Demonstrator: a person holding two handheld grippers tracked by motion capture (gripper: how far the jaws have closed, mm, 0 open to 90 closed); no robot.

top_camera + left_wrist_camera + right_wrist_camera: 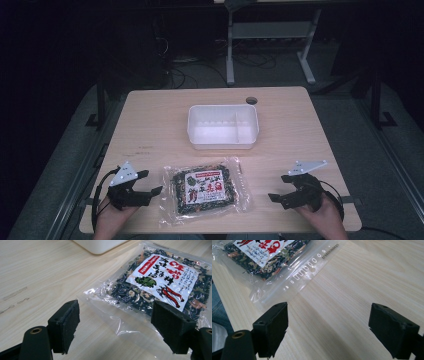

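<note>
**Between your two claws: the packet lies flat, ungripped**

On the surface (150, 115), the clear packet of dried greens (206, 189) lies flat near the front edge, between your left claw (152, 184) and your right claw (280, 191). It sits just beside the left one and farther from the right. Both claws are spread wide and pinch nothing. From the left gripper view, the packet (160, 282) lies ahead, with its near edge reaching between the jaws. Its long axis runs roughly across the surface, slightly tilted, and its perforated seal strip (309, 266) points toward your right claw. Beyond it stands the white tray (223, 126).
</note>
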